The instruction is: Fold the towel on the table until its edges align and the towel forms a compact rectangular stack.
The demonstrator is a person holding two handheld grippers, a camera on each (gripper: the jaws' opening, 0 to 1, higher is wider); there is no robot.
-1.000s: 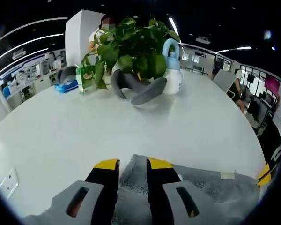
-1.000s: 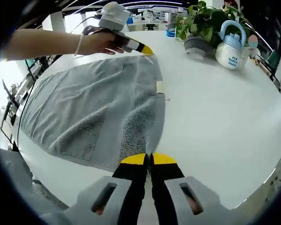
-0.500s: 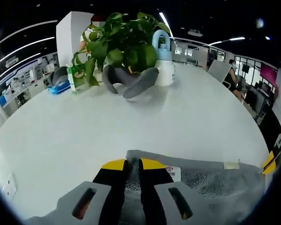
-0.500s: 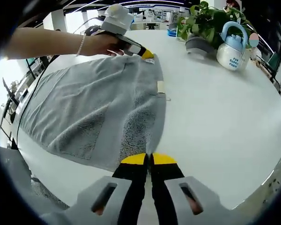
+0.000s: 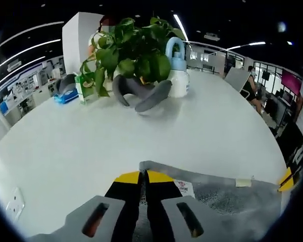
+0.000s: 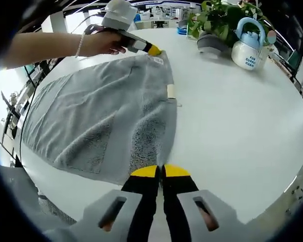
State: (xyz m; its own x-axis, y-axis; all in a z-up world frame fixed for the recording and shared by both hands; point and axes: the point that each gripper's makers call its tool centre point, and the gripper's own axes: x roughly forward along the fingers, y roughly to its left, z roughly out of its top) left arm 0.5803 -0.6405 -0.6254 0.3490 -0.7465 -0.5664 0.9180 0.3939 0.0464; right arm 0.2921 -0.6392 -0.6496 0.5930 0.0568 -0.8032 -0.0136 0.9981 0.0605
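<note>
Both corners pinched — the fold could still go crooked.

My left gripper (image 5: 143, 177) and right gripper (image 6: 159, 171) are each clamped on a corner of the grey towel (image 6: 101, 121), which lies flat on the white table (image 6: 232, 116). If I lift unevenly or one pinch is shallow, a corner may slip and the edges won't meet. The plant (image 5: 134, 53) and kettle (image 6: 247, 48) stand well apart — nothing blocks the fold.
</note>
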